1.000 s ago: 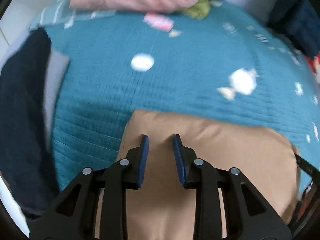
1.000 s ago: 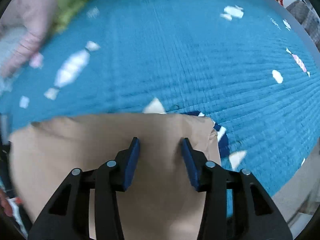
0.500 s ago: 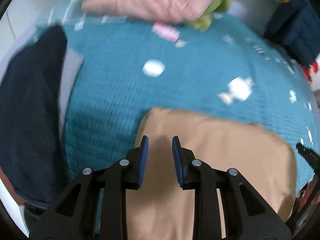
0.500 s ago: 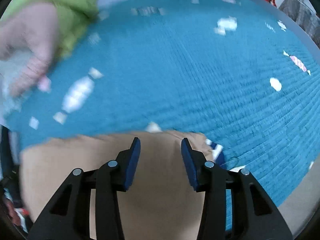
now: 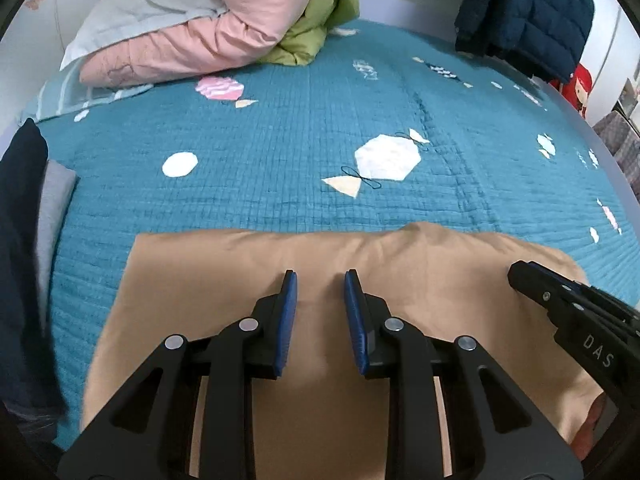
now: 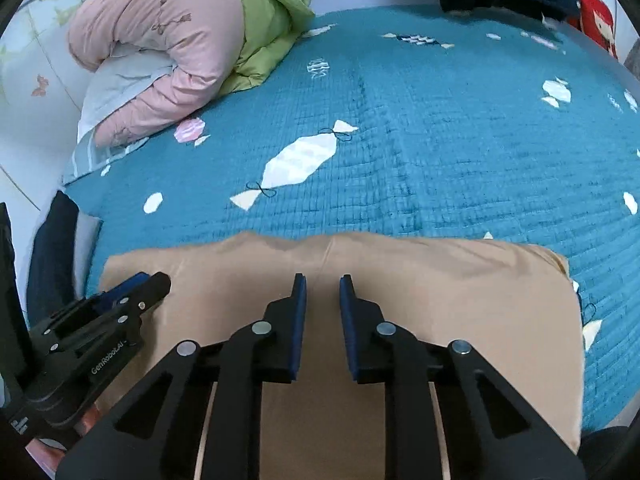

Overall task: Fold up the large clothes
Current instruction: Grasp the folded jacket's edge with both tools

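Observation:
A tan garment [image 5: 248, 264] lies folded into a flat rectangle on the teal quilt [image 5: 304, 128], near the bed's front edge; it also shows in the right wrist view [image 6: 460, 280]. My left gripper [image 5: 320, 280] hovers over its middle, jaws a little apart and empty. My right gripper [image 6: 322, 282] hovers over the same garment, jaws slightly apart and empty. The right gripper shows at the right of the left wrist view [image 5: 560, 296]. The left gripper shows at the left of the right wrist view [image 6: 112, 312].
A pink jacket [image 5: 208, 28], a green jacket [image 5: 320, 12] and a pale pillow [image 5: 132, 20] are heaped at the far left. A navy puffer jacket [image 5: 528, 12] hangs at the far right. Dark and grey folded clothes [image 5: 24, 248] lie at the left edge.
Both grippers have pulled back and risen, so more of the bed shows. The tan garment now lies as a wider, flatter rectangle. Both jaws stay a little apart.

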Action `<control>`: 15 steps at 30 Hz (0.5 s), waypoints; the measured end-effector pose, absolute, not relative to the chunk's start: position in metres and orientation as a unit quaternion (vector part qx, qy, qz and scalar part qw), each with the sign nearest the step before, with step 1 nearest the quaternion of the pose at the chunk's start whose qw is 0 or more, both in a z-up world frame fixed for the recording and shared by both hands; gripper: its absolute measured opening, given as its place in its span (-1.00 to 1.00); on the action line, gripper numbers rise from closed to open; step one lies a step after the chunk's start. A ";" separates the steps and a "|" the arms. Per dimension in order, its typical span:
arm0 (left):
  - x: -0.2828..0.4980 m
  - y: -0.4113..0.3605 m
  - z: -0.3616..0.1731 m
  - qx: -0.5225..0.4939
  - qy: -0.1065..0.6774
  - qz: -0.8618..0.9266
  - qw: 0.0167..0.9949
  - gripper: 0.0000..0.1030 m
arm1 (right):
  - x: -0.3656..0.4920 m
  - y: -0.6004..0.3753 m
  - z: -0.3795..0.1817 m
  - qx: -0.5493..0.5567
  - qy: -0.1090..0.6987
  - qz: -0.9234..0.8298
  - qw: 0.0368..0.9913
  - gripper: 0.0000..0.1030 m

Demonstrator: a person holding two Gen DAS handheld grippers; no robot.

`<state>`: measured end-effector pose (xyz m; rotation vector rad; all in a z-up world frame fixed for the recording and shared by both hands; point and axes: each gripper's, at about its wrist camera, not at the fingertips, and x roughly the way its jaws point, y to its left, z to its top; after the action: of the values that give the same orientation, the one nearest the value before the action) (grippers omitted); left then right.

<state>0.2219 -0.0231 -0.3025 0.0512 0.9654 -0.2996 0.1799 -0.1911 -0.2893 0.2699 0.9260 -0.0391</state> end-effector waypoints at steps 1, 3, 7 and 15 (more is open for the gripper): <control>0.223 -0.023 -0.310 0.030 0.461 -0.133 0.877 -0.53 | 0.180 -0.188 -0.293 0.118 0.445 -0.019 0.888 -0.68; 0.226 -0.023 -0.321 0.037 0.467 -0.117 0.876 -0.53 | 0.181 -0.179 -0.303 0.068 0.446 -0.026 0.892 -0.73; 0.225 -0.009 -0.321 0.073 0.449 -0.091 0.886 -0.66 | 0.176 -0.189 -0.315 0.040 0.454 -0.044 0.889 -0.84; 0.216 0.053 -0.322 0.070 0.459 -0.068 0.883 -0.94 | 0.143 -0.267 -0.314 0.108 0.465 -0.141 0.868 -1.00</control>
<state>0.2156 0.0532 -0.3216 0.1457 0.9560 -0.1426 0.1426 -0.2671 -0.3141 0.2254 0.9725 -0.2945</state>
